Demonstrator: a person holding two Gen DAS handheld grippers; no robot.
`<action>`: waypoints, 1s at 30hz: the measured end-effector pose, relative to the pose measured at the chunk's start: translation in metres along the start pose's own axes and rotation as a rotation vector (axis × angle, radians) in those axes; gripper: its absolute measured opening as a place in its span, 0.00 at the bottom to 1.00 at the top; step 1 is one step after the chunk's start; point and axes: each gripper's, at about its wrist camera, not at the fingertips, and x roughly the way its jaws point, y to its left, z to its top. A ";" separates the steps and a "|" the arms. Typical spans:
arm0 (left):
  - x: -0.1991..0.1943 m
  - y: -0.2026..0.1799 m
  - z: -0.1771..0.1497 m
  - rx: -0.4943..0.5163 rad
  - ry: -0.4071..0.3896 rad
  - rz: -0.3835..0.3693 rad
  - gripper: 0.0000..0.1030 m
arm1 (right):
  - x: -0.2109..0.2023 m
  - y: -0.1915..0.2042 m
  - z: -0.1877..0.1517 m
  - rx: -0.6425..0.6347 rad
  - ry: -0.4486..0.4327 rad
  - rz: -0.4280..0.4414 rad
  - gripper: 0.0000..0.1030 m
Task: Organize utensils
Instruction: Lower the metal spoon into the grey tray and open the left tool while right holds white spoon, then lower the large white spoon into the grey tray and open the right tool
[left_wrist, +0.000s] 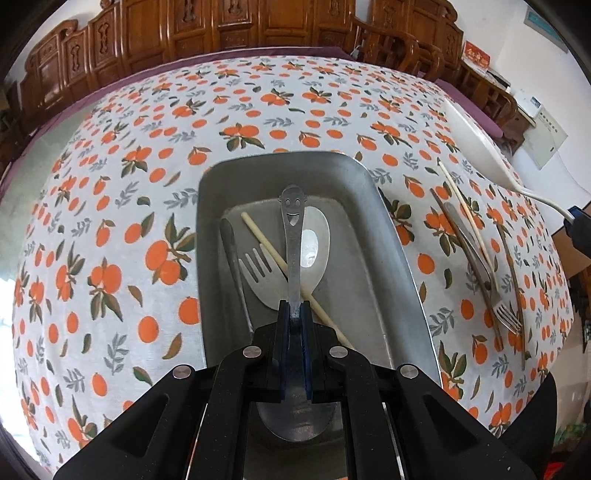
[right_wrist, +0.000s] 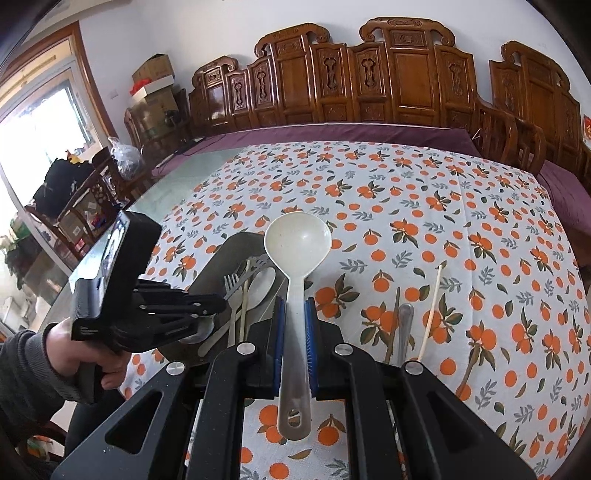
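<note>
Steel tray (left_wrist: 399, 266) already holds a fork, spoon and chopstick; your left fingers (left_wrist: 295, 314) pinch the smiley spoon (left_wrist: 291, 236) above it, right fingers (right_wrist: 295, 332) clamp the white ladle (right_wrist: 297, 240), more cutlery (left_wrist: 476, 251) waits on the surface.

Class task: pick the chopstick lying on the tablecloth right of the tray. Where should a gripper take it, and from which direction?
Grip the chopstick near its bare far end, coming straight down with the jaws across its width. It lies flat on the tablecloth, and its near part runs beside a fork, crowding that end.
</note>
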 end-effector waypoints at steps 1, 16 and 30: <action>0.002 0.000 0.000 0.000 0.004 0.003 0.05 | 0.000 0.001 -0.001 -0.001 0.003 -0.001 0.12; -0.020 0.002 -0.002 -0.012 -0.035 -0.021 0.05 | 0.008 0.012 -0.003 -0.017 0.022 0.001 0.12; -0.088 0.048 -0.030 -0.061 -0.119 0.028 0.05 | 0.054 0.058 0.001 -0.047 0.077 0.064 0.12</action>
